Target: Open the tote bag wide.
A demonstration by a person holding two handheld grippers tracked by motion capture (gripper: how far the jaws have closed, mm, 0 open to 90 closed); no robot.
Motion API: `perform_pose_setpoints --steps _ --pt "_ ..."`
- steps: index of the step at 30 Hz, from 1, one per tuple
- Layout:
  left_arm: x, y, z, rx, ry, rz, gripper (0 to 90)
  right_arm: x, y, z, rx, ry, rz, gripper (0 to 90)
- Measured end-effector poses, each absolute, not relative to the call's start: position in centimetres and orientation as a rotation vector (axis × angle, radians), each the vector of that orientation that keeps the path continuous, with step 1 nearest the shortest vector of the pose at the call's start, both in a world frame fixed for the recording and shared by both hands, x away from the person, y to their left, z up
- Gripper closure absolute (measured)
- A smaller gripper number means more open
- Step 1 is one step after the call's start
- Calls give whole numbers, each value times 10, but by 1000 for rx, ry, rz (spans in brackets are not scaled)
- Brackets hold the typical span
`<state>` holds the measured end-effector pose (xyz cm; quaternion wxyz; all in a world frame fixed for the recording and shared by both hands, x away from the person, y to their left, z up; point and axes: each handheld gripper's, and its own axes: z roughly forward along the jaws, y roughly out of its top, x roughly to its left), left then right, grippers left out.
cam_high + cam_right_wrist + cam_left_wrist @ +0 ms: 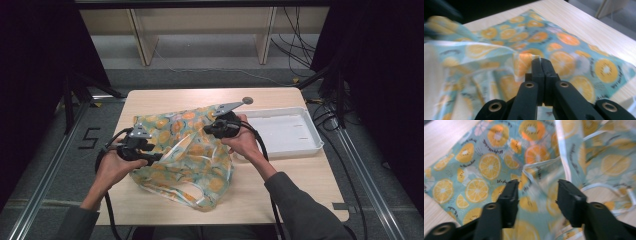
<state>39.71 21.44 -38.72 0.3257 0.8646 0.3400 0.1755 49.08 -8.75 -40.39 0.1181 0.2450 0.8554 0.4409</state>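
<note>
Bag (574,50) pinched in right tool (541,61)

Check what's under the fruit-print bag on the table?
The bag lies straight on the wooden table; bare wood shows through its handle loops. The right gripper pinches one edge up. Anything beneath the crumpled middle is covered, as is the inside.

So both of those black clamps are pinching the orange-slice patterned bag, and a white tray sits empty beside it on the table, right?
Not quite. In the left gripper view, the left gripper has its jaws apart over the bag, pinching nothing. The right gripper is the one shut on the bag's edge, as the right gripper view shows. The white tray does sit empty beside the bag on the table.
</note>
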Motion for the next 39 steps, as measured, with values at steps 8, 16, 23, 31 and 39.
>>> perform_pose_setpoints --steps 8,16,23,31,39 --pt "370 225 -406 2420 974 623 284 508 -93 -415 817 2491 1273 900" --pt "412 233 -420 2365 910 600 560 512 -95 -419 830 2496 1262 900" --pt "426 213 -421 2425 876 595 466 516 -102 -428 879 2529 1223 900" --pt "439 221 -417 2465 897 491 894 513 -100 -431 895 2510 1194 777" --pt "467 226 -385 2402 946 475 896 474 -116 -400 844 2489 1117 534"
